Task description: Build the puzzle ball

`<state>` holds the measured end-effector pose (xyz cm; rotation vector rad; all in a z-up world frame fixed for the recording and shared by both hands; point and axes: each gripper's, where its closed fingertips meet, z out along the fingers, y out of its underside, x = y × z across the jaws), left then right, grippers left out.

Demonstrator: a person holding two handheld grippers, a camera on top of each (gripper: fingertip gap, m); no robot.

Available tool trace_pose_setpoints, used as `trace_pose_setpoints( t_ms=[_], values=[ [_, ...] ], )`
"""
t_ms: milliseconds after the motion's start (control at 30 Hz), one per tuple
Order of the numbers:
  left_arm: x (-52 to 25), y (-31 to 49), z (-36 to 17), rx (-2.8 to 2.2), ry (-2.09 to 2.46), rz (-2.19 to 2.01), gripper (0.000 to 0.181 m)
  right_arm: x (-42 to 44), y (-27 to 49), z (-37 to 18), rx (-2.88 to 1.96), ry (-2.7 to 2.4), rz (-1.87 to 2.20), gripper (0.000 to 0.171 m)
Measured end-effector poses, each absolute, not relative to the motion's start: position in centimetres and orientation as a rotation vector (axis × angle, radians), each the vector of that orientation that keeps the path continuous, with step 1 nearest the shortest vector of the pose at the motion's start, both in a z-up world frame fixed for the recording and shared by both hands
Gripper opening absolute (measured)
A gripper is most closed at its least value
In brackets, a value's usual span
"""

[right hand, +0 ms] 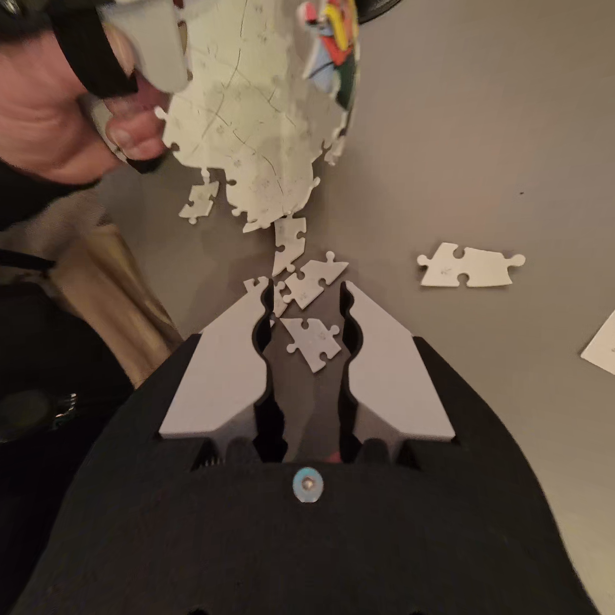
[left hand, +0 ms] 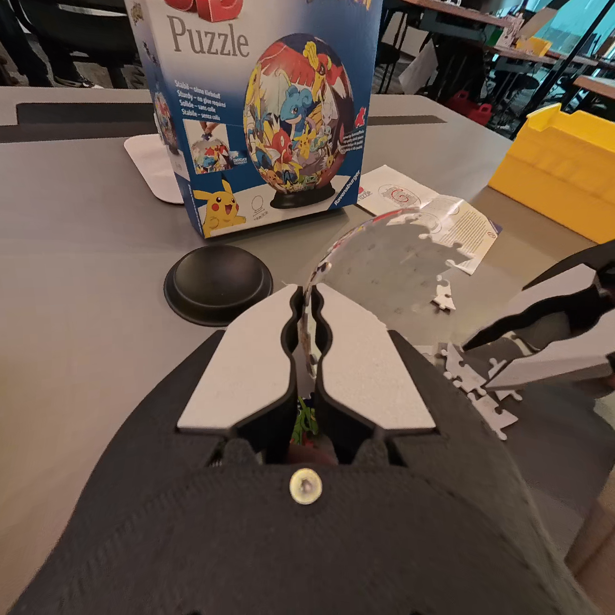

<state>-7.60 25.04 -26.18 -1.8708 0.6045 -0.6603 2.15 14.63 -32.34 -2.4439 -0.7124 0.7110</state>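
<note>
Our left gripper (left hand: 307, 299) has its fingers clenched on the rim of the half-built puzzle ball (left hand: 382, 266), a curved shell showing mostly its pale grey inner face, its printed outside largely hidden from us and its lower edge lost between the fingers. The shell hangs above the grey tabletop (left hand: 83, 283), just right of the black stand (left hand: 216, 283). Our right gripper (right hand: 307, 293) hovers with fingers released over loose pieces (right hand: 312, 342) below the shell; what the yellow bin (left hand: 559, 166) holds we cannot tell.
</note>
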Motion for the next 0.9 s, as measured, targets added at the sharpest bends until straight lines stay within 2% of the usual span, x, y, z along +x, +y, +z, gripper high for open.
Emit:
trace_pose_setpoints(
  t_ms=[167,267,400,567,900],
  values=[
    [-7.4,25.1,-26.6,-1.881,0.630,-0.633,0.004,2.2,15.3,-33.2,-2.420,-0.841,0.446,0.030],
    [-7.4,25.2,-26.5,-1.879,0.631,-0.629,0.004,2.5,15.5,-33.3,-2.405,-0.867,0.398,0.022],
    [-7.5,25.2,-26.4,-1.874,0.634,-0.623,0.004,2.8,15.7,-33.3,-2.400,-0.871,0.380,0.018],
    [-7.6,25.3,-26.4,-1.870,0.630,-0.626,0.004,3.4,16.0,-33.2,-2.386,-0.864,0.362,0.028],
    [-9.1,26.5,-26.5,-1.889,0.553,-0.629,0.004,0.9,15.5,-31.3,-2.261,-0.937,0.518,0.032]
  ],
)
